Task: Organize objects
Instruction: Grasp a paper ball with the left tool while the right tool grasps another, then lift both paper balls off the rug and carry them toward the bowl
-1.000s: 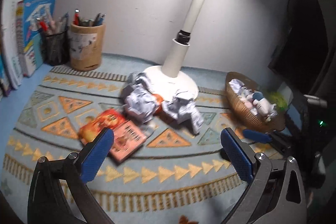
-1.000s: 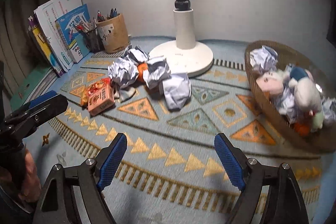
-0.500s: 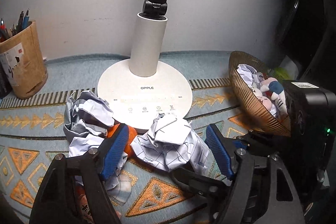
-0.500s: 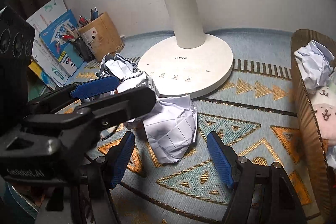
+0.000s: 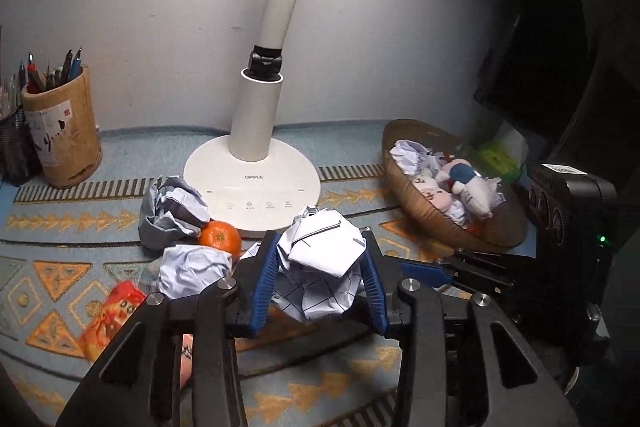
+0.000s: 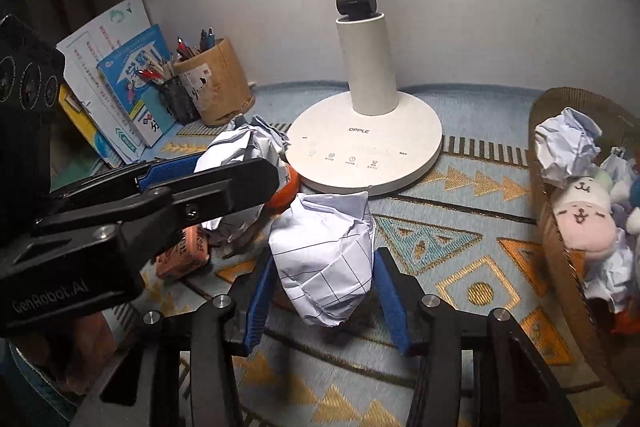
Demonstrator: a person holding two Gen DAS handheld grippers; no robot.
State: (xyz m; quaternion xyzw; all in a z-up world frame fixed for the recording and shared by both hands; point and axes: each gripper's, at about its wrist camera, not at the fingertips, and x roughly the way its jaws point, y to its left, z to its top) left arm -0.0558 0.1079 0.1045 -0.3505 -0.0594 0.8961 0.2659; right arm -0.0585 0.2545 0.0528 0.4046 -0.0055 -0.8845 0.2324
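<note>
My left gripper is closing its jaws on a crumpled white paper ball, and both blue pads press on it. Beside it on the patterned mat lie two more paper balls, an orange mandarin and a red snack packet. My right gripper is also closing, with its pads against a second lined paper ball in front of the lamp base. In the right wrist view the left gripper's fingers reach in from the left around their ball.
A woven basket on the right holds plush toys and crumpled paper. The white lamp stands at the back centre. A pen holder and leaning books stand at the back left. A dark monitor fills the far right.
Both grippers went forward to the paper heap by the lamp. Each pair of jaws narrowed from wide open onto a paper ball. The left view has since drawn back from the lamp.
</note>
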